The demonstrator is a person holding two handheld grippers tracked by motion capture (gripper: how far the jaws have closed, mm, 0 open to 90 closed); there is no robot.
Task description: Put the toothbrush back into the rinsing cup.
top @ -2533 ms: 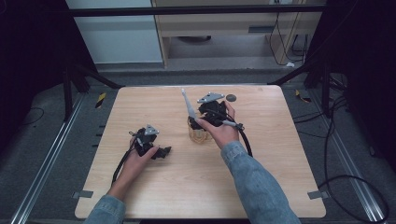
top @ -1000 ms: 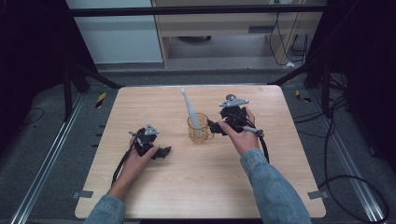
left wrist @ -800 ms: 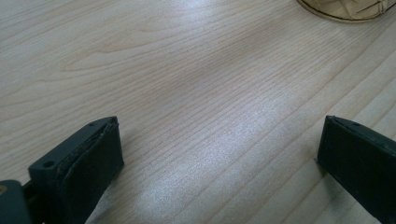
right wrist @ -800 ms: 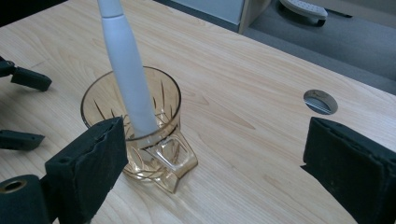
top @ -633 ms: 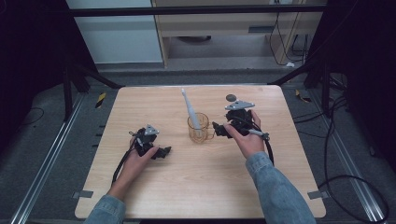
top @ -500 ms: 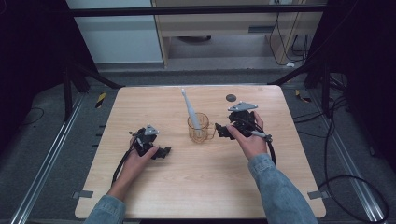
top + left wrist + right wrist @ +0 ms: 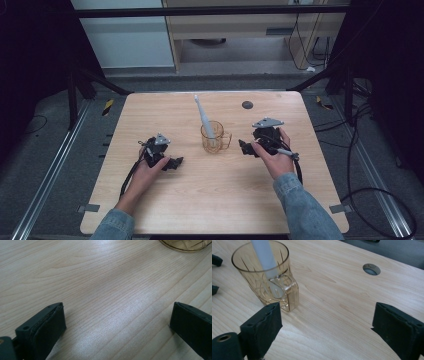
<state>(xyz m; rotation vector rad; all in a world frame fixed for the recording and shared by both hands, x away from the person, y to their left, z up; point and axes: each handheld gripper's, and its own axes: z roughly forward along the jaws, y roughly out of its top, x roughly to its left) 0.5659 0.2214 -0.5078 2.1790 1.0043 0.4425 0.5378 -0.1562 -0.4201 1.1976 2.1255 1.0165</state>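
Note:
An amber glass mug (image 7: pixel 213 138) (image 7: pixel 269 277) stands upright near the table's middle, handle turned toward my right gripper. A pale grey-white toothbrush-like stick (image 7: pixel 204 118) (image 7: pixel 265 257) leans inside it, sticking out above the rim. My right gripper (image 7: pixel 246 149) (image 7: pixel 327 327) rests to the mug's right, jaws wide open and empty, a short gap from the handle. My left gripper (image 7: pixel 176 163) (image 7: pixel 117 325) lies on the wood left of the mug, also open with nothing between its fingers. The mug's base (image 7: pixel 185 244) edges into the left gripper view's top.
The light wooden table (image 7: pixel 165 205) has a round cable hole (image 7: pixel 247 105) (image 7: pixel 371 269) at the back right. Black frame bars and cables surround the table; a cabinet stands beyond the far edge. Bare wood lies in front of both hands.
My right gripper has let go of the mug area and drawn back to the right, leaving mug and stick standing. The left gripper has stayed put.

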